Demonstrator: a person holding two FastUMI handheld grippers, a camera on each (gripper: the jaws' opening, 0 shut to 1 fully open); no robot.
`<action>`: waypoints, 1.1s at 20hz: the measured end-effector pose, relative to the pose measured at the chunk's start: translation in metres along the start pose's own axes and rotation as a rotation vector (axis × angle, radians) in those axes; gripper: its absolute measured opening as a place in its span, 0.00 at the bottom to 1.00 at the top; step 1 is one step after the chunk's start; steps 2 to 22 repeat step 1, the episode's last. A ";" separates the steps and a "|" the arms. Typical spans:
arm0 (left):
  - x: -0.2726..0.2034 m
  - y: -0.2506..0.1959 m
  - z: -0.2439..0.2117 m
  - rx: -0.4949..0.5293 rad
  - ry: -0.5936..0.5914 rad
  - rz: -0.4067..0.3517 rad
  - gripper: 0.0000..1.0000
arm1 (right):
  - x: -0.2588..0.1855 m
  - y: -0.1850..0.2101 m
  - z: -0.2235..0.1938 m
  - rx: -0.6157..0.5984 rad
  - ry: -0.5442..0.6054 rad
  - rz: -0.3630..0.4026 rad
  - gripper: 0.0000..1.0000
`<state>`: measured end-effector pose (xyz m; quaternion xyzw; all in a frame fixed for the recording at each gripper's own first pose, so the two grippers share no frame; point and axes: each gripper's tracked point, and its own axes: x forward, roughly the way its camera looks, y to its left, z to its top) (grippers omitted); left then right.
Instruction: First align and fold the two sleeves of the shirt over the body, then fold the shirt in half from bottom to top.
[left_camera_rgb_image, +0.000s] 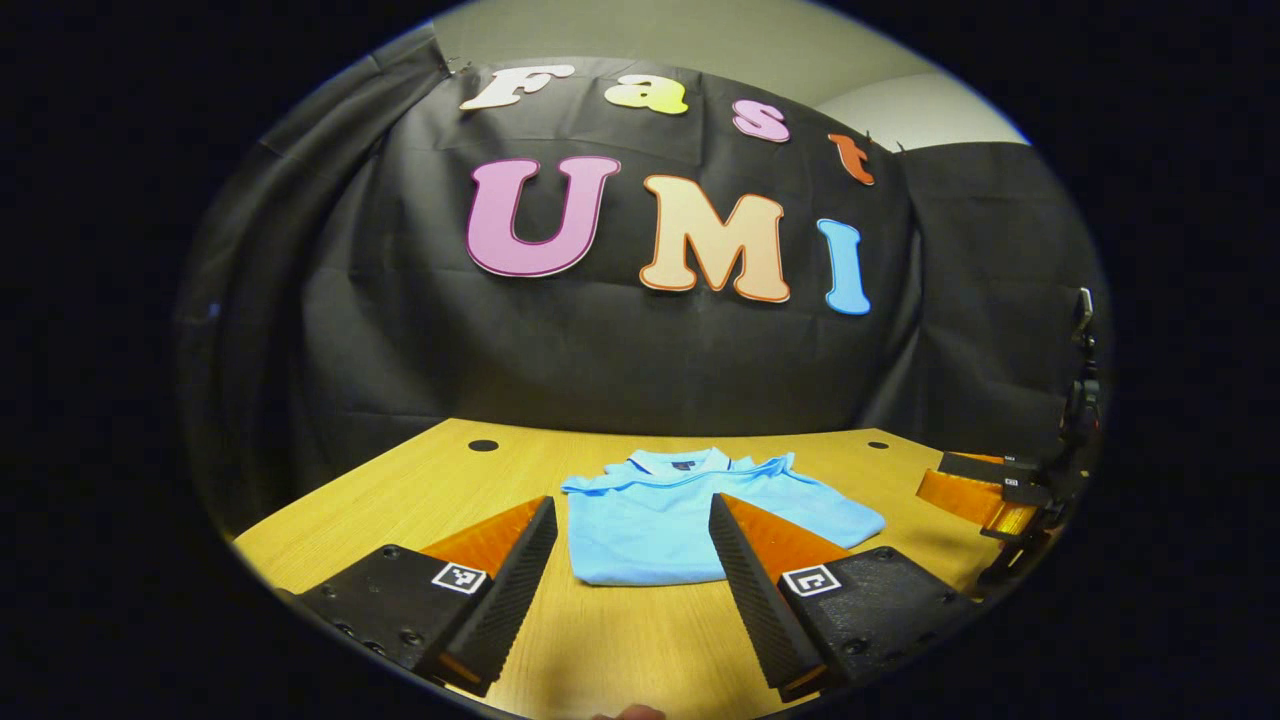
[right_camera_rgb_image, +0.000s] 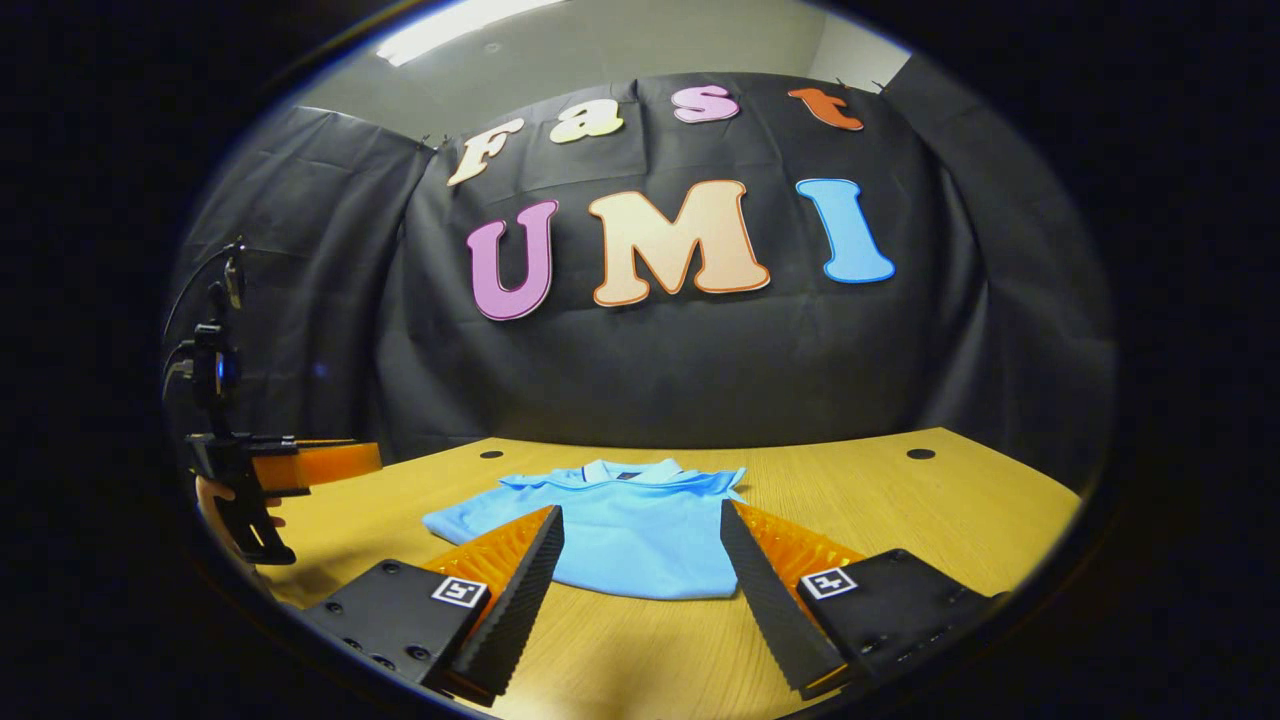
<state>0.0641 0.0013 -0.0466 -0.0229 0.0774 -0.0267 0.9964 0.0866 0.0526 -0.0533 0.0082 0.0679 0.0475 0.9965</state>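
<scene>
The light blue shirt (left_camera_rgb_image: 690, 520) is laid flat on the wooden table (left_camera_rgb_image: 620, 640), collar toward the booth wall, its near edge running straight across – it already looks folded short, though that is only a judgement from its squat shape. Soft, light cloth is to be expected here: it will drape and slide on the smooth wood, so a hold is best taken at a corner or along a folded edge, pinched through every layer.

The left gripper (left_camera_rgb_image: 632, 535) is held with its fingers spread wide and nothing between them – the shirt lies beyond the tips, framed in the gap, untouched. The right gripper (right_camera_rgb_image: 640, 545) is likewise spread and empty, with the shirt (right_camera_rgb_image: 620, 540) seen just ahead between the fingers. Neither is in contact with the cloth.
</scene>
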 end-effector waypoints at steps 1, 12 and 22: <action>0.000 -0.004 0.000 0.008 -0.005 -0.009 0.91 | -0.001 -0.001 0.002 0.004 -0.005 0.001 0.98; 0.000 -0.004 0.000 0.008 -0.005 -0.009 0.91 | -0.001 -0.001 0.002 0.004 -0.005 0.001 0.98; 0.000 -0.004 0.000 0.008 -0.005 -0.009 0.91 | -0.001 -0.001 0.002 0.004 -0.005 0.001 0.98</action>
